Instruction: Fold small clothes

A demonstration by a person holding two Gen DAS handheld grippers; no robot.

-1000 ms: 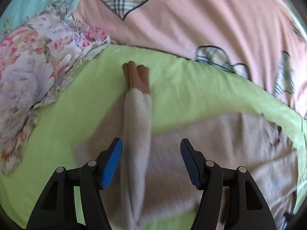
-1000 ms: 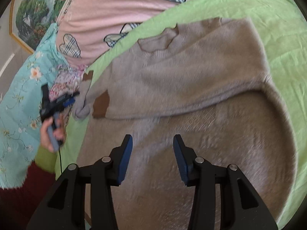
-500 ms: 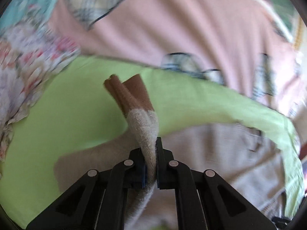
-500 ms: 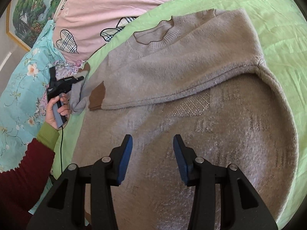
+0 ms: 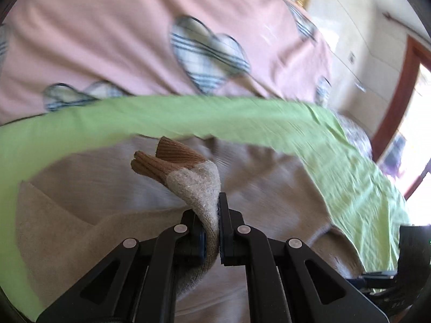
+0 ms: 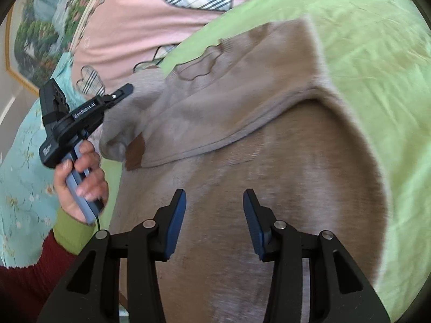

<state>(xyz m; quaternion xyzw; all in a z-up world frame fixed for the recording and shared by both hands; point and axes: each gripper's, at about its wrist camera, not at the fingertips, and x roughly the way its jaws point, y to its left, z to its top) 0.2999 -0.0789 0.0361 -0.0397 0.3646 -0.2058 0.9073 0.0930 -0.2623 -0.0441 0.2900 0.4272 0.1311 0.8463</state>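
A beige-grey knit sweater (image 6: pixel 269 161) lies spread on a green sheet (image 6: pixel 377 40), one sleeve folded across its chest. My left gripper (image 5: pixel 212 215) is shut on the other sleeve (image 5: pixel 199 188) just below its brown ribbed cuff (image 5: pixel 167 161), holding it lifted over the sweater's body (image 5: pixel 80 188). In the right wrist view the same left gripper (image 6: pixel 126 91), held by a hand (image 6: pixel 83 180), carries that sleeve (image 6: pixel 126 123) at the sweater's left edge. My right gripper (image 6: pixel 214 215) hovers open over the lower body of the sweater, nothing between its blue pads.
A pink quilt with plaid hearts (image 5: pixel 134 40) lies behind the green sheet. A turquoise floral cloth (image 6: pixel 24 161) is at the left. A framed picture (image 6: pixel 40 27) hangs on the wall. A doorway with a red-brown frame (image 5: pixel 398 86) stands at the right.
My left gripper shut on the sleeve near its cuff, lifted it and swung it across over the sweater's body. The right gripper drifted slightly and stayed open.
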